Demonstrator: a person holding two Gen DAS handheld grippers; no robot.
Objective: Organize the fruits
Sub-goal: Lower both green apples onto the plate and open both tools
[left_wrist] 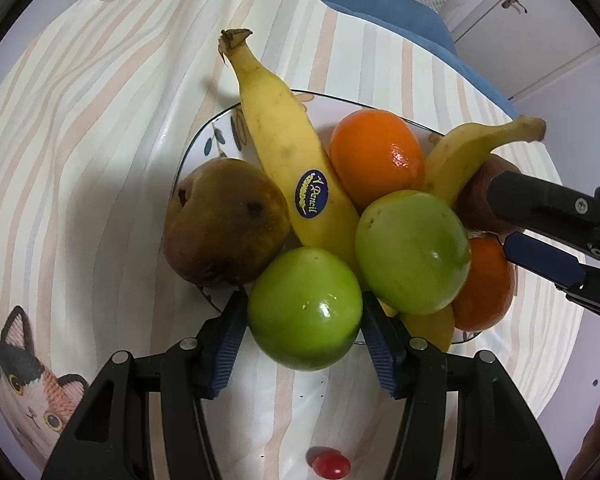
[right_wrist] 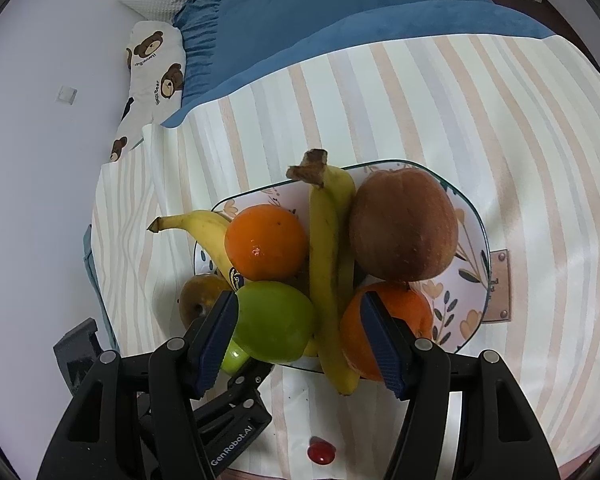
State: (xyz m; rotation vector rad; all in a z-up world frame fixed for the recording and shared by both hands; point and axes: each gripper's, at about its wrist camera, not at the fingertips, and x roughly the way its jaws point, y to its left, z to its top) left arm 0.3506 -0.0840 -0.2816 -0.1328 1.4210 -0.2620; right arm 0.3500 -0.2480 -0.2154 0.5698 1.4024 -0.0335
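Gripping a green apple [left_wrist: 305, 308] at the near edge of the floral plate [right_wrist: 476, 224], the left gripper [left_wrist: 304, 340] had its jaws clamped on the fruit's sides. The right gripper [right_wrist: 300, 344] hung over the pile, jaws apart around a banana [right_wrist: 326, 272], between a second green apple [right_wrist: 274, 322] and an orange [right_wrist: 416, 312]; whether they touched, I could not tell.
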